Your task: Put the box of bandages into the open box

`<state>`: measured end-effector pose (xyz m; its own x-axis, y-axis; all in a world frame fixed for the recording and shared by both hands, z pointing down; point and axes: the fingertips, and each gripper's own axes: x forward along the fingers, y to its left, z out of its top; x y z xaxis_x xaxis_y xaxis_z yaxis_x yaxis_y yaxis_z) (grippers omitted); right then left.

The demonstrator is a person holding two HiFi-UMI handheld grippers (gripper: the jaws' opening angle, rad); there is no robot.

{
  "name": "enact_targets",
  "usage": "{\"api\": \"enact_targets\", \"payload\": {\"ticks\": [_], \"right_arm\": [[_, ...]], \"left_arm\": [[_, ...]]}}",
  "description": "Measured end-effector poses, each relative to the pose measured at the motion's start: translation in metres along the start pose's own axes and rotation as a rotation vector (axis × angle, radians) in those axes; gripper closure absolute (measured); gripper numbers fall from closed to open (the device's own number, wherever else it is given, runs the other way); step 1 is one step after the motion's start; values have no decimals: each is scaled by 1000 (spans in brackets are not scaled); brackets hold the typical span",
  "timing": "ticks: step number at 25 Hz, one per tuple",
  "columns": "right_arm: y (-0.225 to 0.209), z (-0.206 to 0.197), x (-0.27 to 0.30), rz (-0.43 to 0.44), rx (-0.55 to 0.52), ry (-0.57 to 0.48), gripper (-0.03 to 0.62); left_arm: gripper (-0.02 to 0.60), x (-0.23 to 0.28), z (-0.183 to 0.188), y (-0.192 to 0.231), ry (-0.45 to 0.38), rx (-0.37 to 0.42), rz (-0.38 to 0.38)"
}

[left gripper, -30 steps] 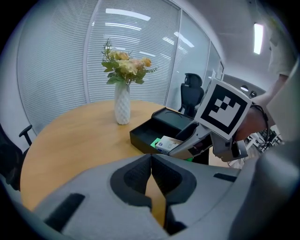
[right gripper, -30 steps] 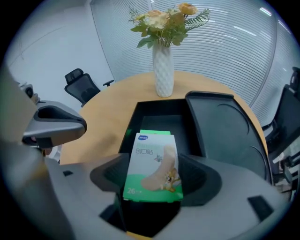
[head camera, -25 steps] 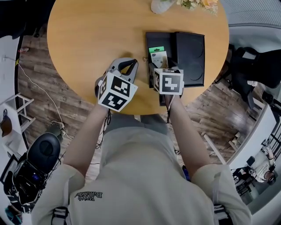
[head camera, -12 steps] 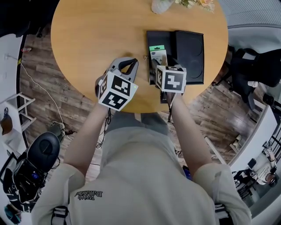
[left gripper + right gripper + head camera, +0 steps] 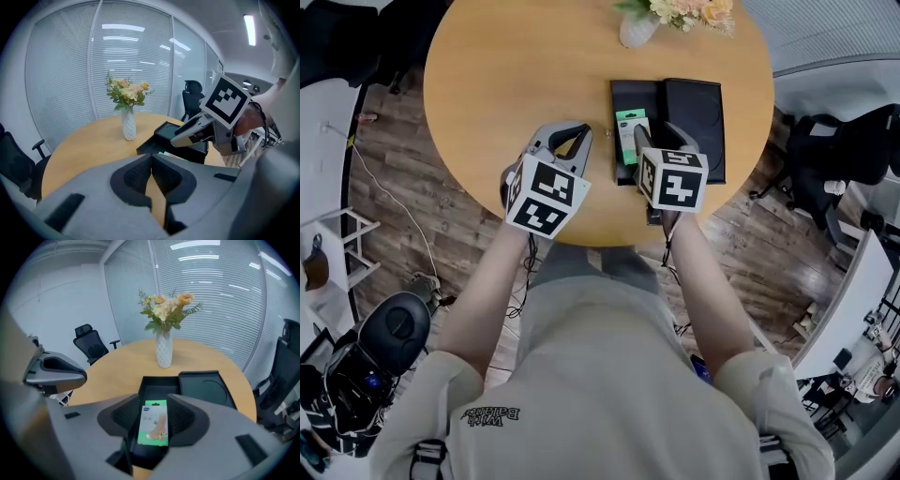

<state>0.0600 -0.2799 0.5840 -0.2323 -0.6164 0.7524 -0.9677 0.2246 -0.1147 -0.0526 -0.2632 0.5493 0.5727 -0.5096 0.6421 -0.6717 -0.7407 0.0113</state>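
My left gripper point(image 5: 574, 139) is clenched empty over the worktop's point(image 5: 506, 84) near edge; my right gripper's point(image 5: 153, 399) jaws are closing with the box of bandages point(image 5: 154, 423) between them, lying in the open box's point(image 5: 155, 387) left half

Head view: overhead, steeply down on round table point(image 5: 506, 84); left gripper view: low, close over table, facing 1 o'clock; right gripper view: low, facing 12 o'clock; all three share vase of flowers point(image 5: 637, 28), open box point(image 5: 637, 96).
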Motion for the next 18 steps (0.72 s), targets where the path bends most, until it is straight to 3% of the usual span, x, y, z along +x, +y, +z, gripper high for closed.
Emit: {"api": "enact_targets", "payload": {"ticks": [8,12,18], "right_arm": [[-9,62,-46,-7,-37,-187,443],[-8,98,-83,19,-44,-312,496],[1,142,-147,35,-85,-476,524]], "left_arm": [[560,-36,52,14,-131,31,95],[560,-55,84,13,-192,28,92],[560,-90,132,13,-286,84,139]]}}
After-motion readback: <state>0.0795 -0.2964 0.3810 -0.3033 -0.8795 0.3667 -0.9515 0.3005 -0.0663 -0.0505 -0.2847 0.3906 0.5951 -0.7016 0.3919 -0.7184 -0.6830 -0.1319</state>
